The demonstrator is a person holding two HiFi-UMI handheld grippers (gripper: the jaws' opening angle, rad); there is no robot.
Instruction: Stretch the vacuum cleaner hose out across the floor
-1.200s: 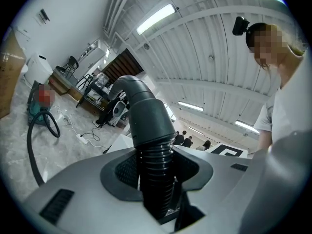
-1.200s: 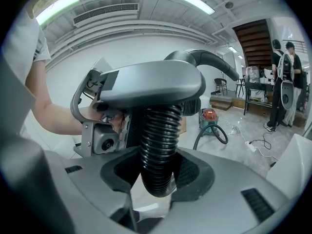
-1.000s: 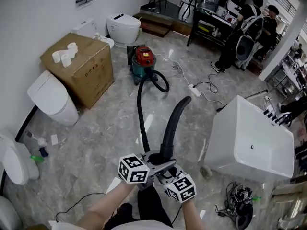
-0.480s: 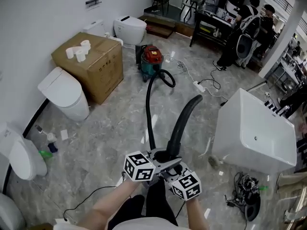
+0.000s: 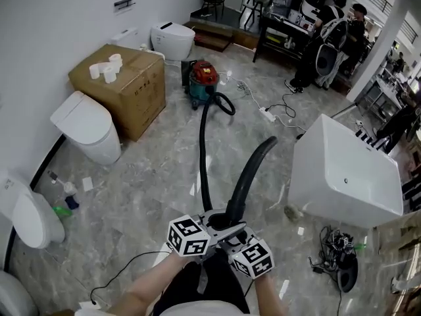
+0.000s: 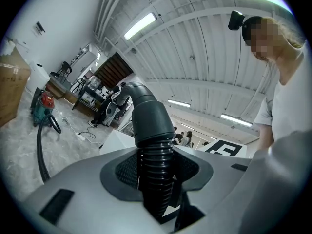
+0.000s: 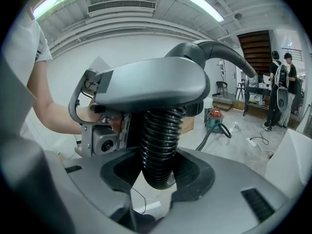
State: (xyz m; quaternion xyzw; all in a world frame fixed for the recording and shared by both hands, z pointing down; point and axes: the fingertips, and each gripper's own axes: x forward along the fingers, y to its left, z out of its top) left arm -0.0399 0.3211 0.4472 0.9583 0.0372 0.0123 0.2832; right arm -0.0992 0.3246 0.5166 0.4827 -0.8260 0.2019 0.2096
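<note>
Left tool [image 6: 156, 180] has its jaws closed partway on the ribbed vacuum cleaner hose [image 5: 201, 157], gripping it just below the smooth cuff of the curved black end tube [image 5: 250, 171]. The right tool [image 7: 158, 173] clamps the same ribbed stretch just beside it, its jaws likewise partly closed around the hose. Both are held close together low in the head view, with the end tube rising up and to the right above them. From there the hose runs away in a nearly straight line over the grey marbled floor [image 5: 145, 176], probably lying on it for most of its length, to a small loop at the red-topped vacuum cleaner [image 5: 202, 83] beside a cardboard box [image 5: 131, 91]. A white bathtub [image 5: 342, 176] stands to the right.
</note>
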